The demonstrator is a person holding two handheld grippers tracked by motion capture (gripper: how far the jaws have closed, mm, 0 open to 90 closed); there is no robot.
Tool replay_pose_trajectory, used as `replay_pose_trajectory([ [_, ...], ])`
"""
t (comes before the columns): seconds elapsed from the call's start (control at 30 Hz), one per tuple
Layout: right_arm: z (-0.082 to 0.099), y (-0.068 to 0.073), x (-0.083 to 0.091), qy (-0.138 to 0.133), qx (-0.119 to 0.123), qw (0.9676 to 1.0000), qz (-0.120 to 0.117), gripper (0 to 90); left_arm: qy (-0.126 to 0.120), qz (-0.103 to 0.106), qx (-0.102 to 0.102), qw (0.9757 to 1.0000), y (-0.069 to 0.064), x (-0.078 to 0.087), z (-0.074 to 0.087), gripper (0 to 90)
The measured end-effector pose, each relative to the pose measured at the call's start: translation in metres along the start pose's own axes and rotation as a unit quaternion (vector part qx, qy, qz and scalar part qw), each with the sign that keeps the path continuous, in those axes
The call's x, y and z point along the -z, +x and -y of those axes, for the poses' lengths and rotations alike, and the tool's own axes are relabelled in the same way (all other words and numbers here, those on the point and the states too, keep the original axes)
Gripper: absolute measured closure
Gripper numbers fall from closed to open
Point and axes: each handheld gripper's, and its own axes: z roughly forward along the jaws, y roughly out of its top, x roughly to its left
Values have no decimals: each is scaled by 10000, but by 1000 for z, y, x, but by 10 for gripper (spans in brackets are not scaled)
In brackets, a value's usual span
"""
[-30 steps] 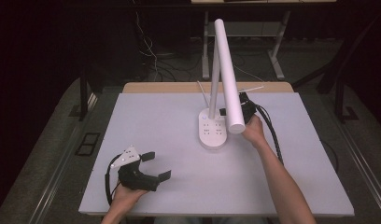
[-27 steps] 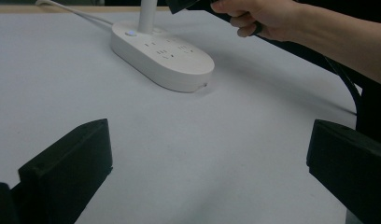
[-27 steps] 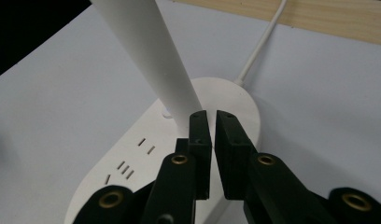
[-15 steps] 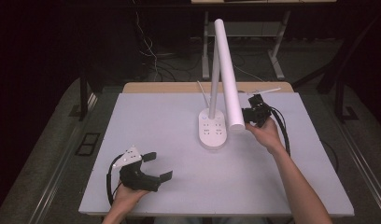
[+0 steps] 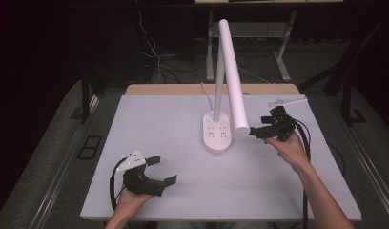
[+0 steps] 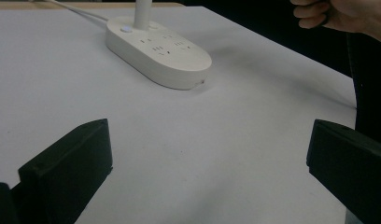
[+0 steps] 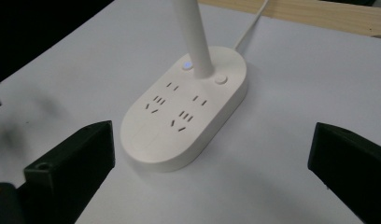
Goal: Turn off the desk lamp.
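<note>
Two hand-held grippers, left (image 5: 159, 169) and right (image 5: 259, 126), both spread with nothing between, flank one desk lamp (image 5: 217, 136).

Lamp base (image 7: 184, 119) btwn open jaws

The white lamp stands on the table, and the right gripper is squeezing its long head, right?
Not quite. The white lamp stands on the table, but the right gripper is open beside its long head, as the high view shows.
</note>
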Motion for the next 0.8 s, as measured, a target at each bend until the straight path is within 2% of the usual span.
replay_pose_trajectory([
  [0.3, 27, 12, 26, -160, 4, 9998, -145, 6, 31, 10, -29, 10000, -1, -1, 0, 0],
  [0.47, 44, 17, 33, -219, -14, 9995, -227, 6, 42, 14, -35, 10000, -1, -1, 0, 0],
  [0.8, 75, 26, 43, -302, -50, 9993, -221, 6, 81, 12, -72, 9999, -1, -2, 0, 0],
])
